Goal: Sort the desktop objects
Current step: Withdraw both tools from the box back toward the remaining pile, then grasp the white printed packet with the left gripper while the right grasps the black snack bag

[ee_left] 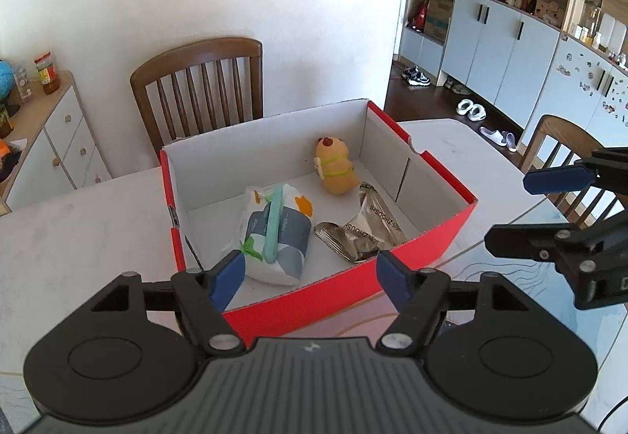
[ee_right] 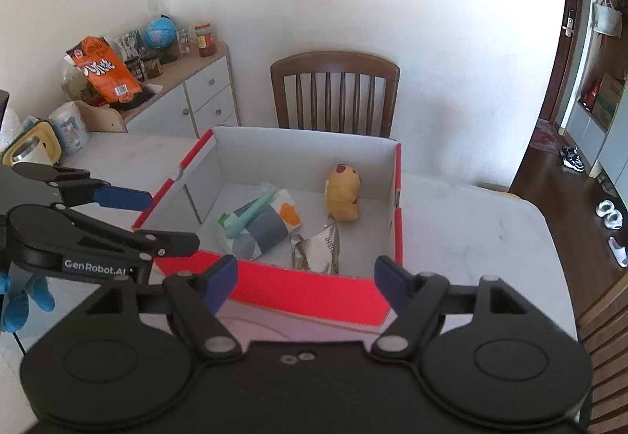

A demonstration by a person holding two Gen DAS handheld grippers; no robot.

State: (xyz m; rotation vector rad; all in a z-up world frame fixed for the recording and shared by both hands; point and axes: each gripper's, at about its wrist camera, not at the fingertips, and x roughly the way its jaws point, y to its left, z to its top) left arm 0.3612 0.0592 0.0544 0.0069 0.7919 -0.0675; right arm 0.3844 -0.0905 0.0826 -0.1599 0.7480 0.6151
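- White tabletop [ee_left: 78,237] fills the near ground in both wrist views, and we see a red cardboard box [ee_left: 392,269] standing on it just ahead of our grippers.
- Our left gripper [ee_left: 310,277] angles down toward the box's near wall, fingers spread wide with nothing between the blue pads [ee_left: 227,277].
- Our right gripper [ee_right: 306,279] angles down at the same wall from the other side, likewise spread and empty; a blue-gloved hand [ee_right: 23,300] shows below the left gripper in its view.
- Inside the box lie a tissue pack [ee_left: 274,237] with a mint-green toothbrush [ee_left: 272,226] resting across it, a silver snack wrapper [ee_left: 361,234] beside it, and a yellow plush toy [ee_left: 335,169] nearer the far wall.
- Beyond the table stands a wooden chair [ee_left: 200,84] against the white wall.
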